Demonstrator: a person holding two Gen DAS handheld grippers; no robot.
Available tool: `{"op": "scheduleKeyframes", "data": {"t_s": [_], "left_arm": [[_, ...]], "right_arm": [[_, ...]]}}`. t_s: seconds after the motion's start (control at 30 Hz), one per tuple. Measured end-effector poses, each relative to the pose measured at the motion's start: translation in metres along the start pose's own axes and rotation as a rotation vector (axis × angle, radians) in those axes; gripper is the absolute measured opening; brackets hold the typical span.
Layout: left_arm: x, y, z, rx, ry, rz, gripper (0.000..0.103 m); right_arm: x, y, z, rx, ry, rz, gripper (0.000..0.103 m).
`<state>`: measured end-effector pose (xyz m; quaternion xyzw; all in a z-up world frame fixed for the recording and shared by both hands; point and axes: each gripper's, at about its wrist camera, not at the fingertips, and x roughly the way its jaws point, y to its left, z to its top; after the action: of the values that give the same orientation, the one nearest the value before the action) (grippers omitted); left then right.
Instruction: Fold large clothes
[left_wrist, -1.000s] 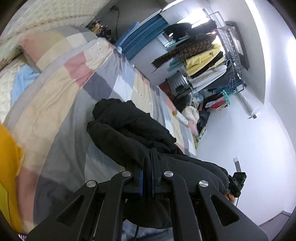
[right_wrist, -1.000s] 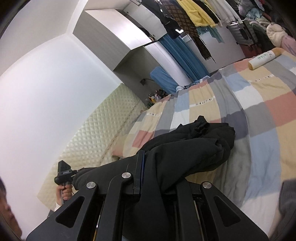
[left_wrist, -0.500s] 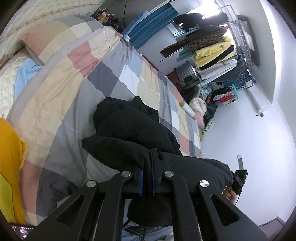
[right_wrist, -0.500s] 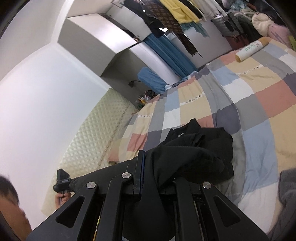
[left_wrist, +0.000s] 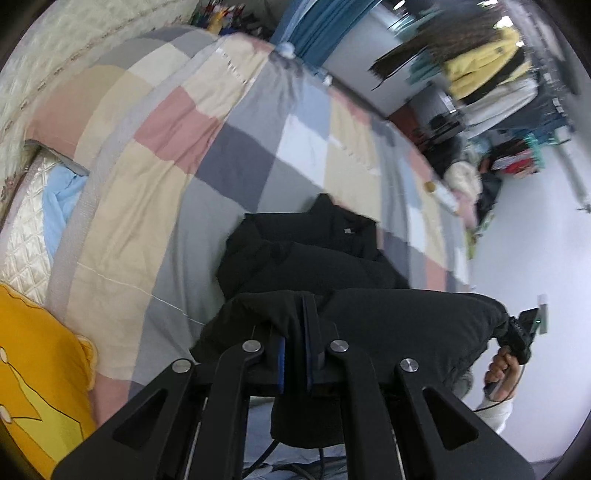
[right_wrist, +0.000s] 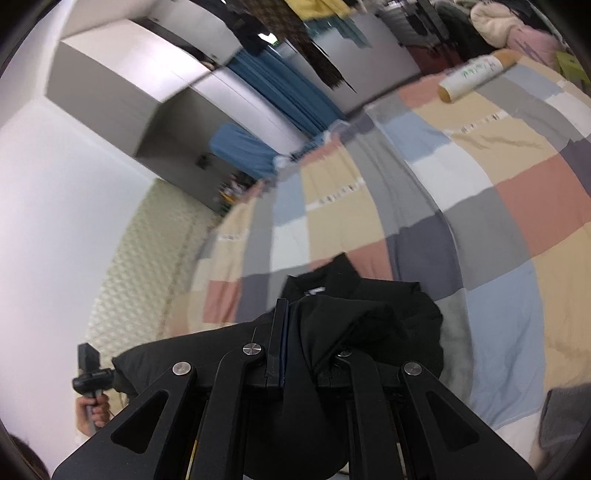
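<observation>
A large black padded jacket (left_wrist: 314, 258) lies partly on a bed with a checked quilt (left_wrist: 166, 155), its collar end on the quilt. My left gripper (left_wrist: 301, 306) is shut on one part of the jacket's edge and holds it raised. My right gripper (right_wrist: 291, 314) is shut on another part of the same edge (right_wrist: 369, 325), which drapes over its right finger. The raised edge stretches between the two grippers. The right gripper and the hand holding it show at the far right of the left wrist view (left_wrist: 517, 332).
A yellow garment (left_wrist: 33, 362) lies at the left of the bed, with a light blue cloth (left_wrist: 55, 199) by the padded headboard. A cardboard tube (right_wrist: 472, 77) lies far across the quilt. A clothes rack (left_wrist: 491, 74) and blue curtain (right_wrist: 288, 88) stand beyond the bed.
Both grippers, still shut on the jacket, have lifted and moved forward over the bed. The jacket's collar end now lies flatter on the quilt.
</observation>
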<state>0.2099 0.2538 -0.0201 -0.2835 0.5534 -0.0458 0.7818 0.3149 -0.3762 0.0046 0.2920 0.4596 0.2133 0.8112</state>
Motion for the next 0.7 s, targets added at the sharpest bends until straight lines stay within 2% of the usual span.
{"op": "scheduleKeyframes", "data": {"t_s": [0.17,0.33,0.53,0.7], "left_arm": [[0.052,0.006,0.041,-0.012,0.085,0.114,0.01],[0.105,0.013,0.075,-0.024,0.162,0.188,0.01],[0.18,0.019,0.106,-0.017,0.261,0.251,0.01],[0.24,0.029,0.123,-0.018,0.341,0.266,0.01]], "right_arm": [[0.052,-0.02,0.019,0.012,0.075,-0.074,0.005],[0.109,-0.043,0.032,0.02,0.162,-0.155,0.004],[0.174,-0.066,0.039,-0.015,0.266,-0.261,0.002],[0.224,-0.085,0.035,-0.027,0.341,-0.317,0.0]]}}
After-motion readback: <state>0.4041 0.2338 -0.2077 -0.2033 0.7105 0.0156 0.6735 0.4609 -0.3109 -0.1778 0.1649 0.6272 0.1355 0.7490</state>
